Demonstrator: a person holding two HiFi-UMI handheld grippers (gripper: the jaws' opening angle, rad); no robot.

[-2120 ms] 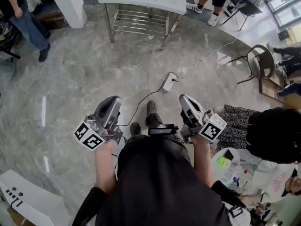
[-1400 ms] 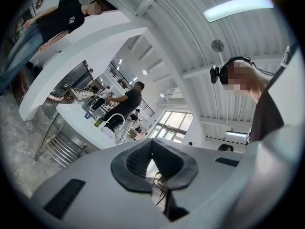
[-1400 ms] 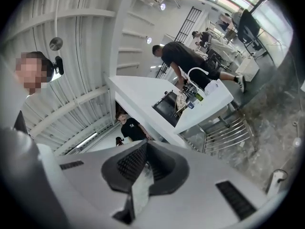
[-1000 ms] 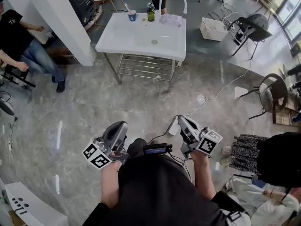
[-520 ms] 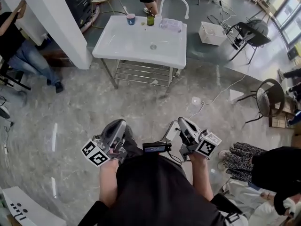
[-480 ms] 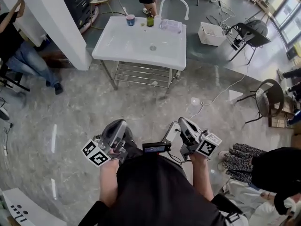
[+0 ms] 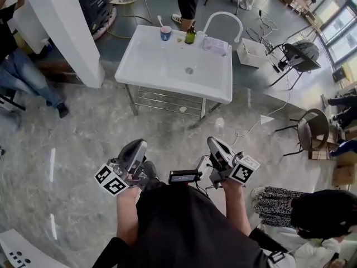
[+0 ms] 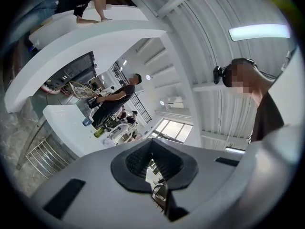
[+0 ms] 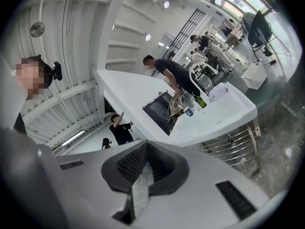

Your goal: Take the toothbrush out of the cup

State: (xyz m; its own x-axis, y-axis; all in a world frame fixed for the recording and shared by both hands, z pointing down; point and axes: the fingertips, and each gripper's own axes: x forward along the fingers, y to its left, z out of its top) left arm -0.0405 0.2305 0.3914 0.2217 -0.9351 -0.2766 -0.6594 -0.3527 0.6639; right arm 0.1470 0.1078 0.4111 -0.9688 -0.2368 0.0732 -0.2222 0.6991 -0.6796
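The left tongs [image 7: 135, 147] and right tongs [image 7: 215, 146] are fully closed, empty. The blue cup [image 7: 165, 34] holding the toothbrush [image 7: 160, 21] stands on the white sink bench [image 7: 150, 66], well apart.

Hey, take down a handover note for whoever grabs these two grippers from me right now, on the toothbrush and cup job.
Left gripper: shut, empty, held out in front over the floor.
Right gripper: shut, empty, held out the same way.
Cup: blue, on the far rim of the white sink, next to a green bottle. The toothbrush stands in it, showing only as a thin pale stick.
Done: nothing yet; the toothbrush is untouched and the sink is out of reach across the floor.
Left: walk up, open one gripper, close its fingers on the toothbrush, lift it clear of the cup.
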